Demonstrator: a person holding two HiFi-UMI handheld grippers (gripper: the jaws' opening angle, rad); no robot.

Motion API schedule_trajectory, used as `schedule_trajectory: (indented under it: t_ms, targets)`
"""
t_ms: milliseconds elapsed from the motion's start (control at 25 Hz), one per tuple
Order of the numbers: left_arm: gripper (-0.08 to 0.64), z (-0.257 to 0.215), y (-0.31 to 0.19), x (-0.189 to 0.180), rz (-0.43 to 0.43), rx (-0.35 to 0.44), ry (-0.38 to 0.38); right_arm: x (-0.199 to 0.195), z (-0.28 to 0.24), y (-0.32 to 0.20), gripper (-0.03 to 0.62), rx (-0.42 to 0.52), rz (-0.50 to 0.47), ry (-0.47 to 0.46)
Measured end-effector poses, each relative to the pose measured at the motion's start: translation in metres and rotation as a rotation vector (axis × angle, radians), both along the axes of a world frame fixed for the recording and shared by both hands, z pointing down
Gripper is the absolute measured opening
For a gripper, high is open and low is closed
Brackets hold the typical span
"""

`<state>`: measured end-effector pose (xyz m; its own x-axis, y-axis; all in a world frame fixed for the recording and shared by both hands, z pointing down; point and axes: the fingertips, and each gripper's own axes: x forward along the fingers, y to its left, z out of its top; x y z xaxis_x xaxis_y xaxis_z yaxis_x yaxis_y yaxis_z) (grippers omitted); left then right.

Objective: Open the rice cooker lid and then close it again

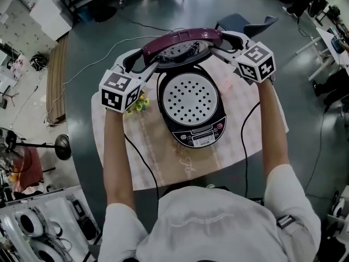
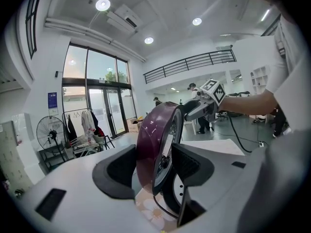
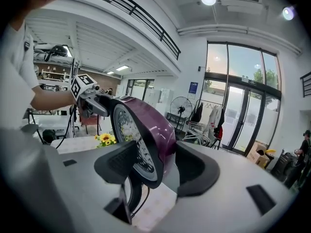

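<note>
The rice cooker [image 1: 192, 125] stands on the table with its purple lid [image 1: 182, 40] raised upright at the back, and the perforated inner plate [image 1: 191, 99] lies bare. My left gripper [image 1: 146, 64] holds the lid's left edge. In the left gripper view the lid [image 2: 149, 144] sits between the pads [image 2: 116, 171], which press on it. My right gripper [image 1: 221, 42] straddles the lid's right edge. In the right gripper view the lid [image 3: 156, 125] passes between its spread jaws without a firm squeeze.
A patterned cloth [image 1: 158, 165] covers the small table. A bunch of yellow flowers [image 1: 139, 103] lies left of the cooker. Black cables [image 1: 143, 162] run along both arms. A dark chair [image 1: 242, 22] stands behind the table, a fan base [image 1: 62, 146] on the floor at left.
</note>
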<state>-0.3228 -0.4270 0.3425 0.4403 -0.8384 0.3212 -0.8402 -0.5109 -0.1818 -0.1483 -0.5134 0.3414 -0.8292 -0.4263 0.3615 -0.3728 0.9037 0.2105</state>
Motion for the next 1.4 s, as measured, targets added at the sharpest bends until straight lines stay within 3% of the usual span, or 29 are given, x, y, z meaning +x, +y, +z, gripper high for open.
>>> schedule_trajectory:
  t_ms: [280, 640, 880, 1160, 1400]
  targets:
    - [0.245, 0.008, 0.028, 0.014, -0.007, -0.036, -0.095, 0.013, 0.006, 0.030, 0.267, -0.007, -0.023, 0.019]
    - [0.291, 0.033, 0.071, 0.041, 0.041, -0.086, -0.160, 0.035, 0.030, 0.072, 0.270, -0.003, -0.045, 0.093]
    - [0.298, 0.054, 0.093, 0.053, 0.044, -0.131, -0.252, 0.045, 0.053, 0.101, 0.282, 0.034, -0.071, 0.200]
    - [0.299, 0.073, 0.113, 0.063, 0.048, -0.172, -0.219, 0.054, 0.077, 0.123, 0.295, 0.027, -0.098, 0.259]
    - [0.312, 0.089, 0.126, 0.070, 0.066, -0.202, -0.244, 0.062, 0.091, 0.136, 0.295, 0.022, -0.129, 0.288]
